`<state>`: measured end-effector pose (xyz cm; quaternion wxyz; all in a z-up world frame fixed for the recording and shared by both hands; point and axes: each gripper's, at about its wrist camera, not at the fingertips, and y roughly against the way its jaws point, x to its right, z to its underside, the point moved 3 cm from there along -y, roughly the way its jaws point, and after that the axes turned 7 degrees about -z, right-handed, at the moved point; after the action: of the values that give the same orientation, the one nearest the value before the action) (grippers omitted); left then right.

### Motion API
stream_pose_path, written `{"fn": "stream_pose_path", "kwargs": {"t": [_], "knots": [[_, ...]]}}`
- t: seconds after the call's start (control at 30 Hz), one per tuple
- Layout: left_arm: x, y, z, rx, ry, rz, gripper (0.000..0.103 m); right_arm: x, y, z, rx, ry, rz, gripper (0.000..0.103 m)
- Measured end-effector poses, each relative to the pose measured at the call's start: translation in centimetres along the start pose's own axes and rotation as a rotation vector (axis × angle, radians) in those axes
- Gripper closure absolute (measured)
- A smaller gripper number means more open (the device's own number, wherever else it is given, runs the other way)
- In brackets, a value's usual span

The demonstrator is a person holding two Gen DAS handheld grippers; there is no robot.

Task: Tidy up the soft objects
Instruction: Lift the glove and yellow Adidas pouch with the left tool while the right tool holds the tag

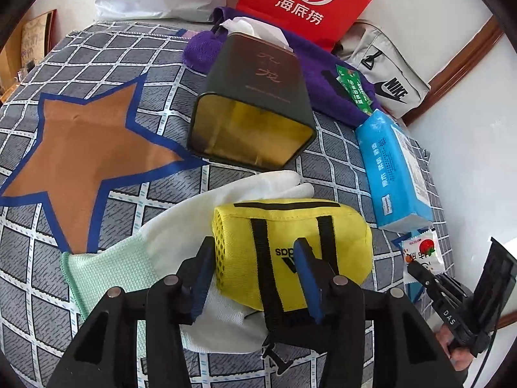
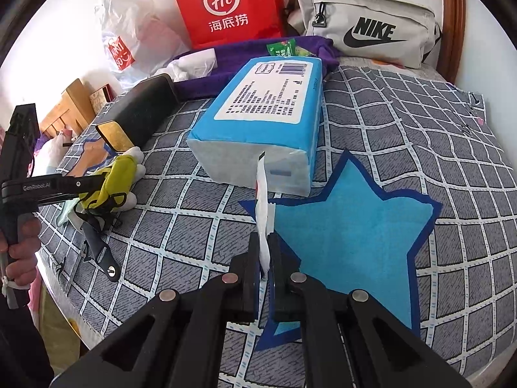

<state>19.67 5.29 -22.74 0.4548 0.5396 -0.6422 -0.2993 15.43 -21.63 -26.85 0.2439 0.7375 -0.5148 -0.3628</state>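
My left gripper (image 1: 255, 258) grips the near end of a small yellow Adidas pouch (image 1: 290, 242), its blue pads pressed on the pouch, which lies on a white and mint glove (image 1: 181, 223). The pouch also shows in the right wrist view (image 2: 113, 181), with the left gripper (image 2: 97, 181) on it. My right gripper (image 2: 265, 252) is shut on a thin white sachet (image 2: 263, 207), held edge-on above a blue star patch (image 2: 349, 236). The sachet with a strawberry print shows in the left wrist view (image 1: 420, 252), with the right gripper (image 1: 416, 268) at its edge.
A blue tissue pack (image 2: 258, 129) lies mid-bed on the checked cover (image 2: 420, 129). A dark tin tissue box (image 1: 255, 103) lies on its side. Behind are a purple towel (image 1: 323, 74), a green packet (image 1: 355, 90), a grey Nike bag (image 2: 365, 29), a red paper bag (image 2: 226, 6) and a plastic bag (image 2: 135, 32). An orange star patch (image 1: 90, 148) is left.
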Motion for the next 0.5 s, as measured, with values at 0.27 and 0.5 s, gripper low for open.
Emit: {"fn": "stream_pose_path", "kwargs": {"t": [0.27,0.5], "knots": [[-0.7,0.8,-0.2,0.026,0.034,0.011,0.081,-0.5,-0.2,-0.2,-0.005,0.011,0.009,0.098],[-1.4,3.6,-0.4,0.088,0.068,0.057,0.087,-1.0,1.2,-0.7,0.025,0.019,0.014,0.1]]}}
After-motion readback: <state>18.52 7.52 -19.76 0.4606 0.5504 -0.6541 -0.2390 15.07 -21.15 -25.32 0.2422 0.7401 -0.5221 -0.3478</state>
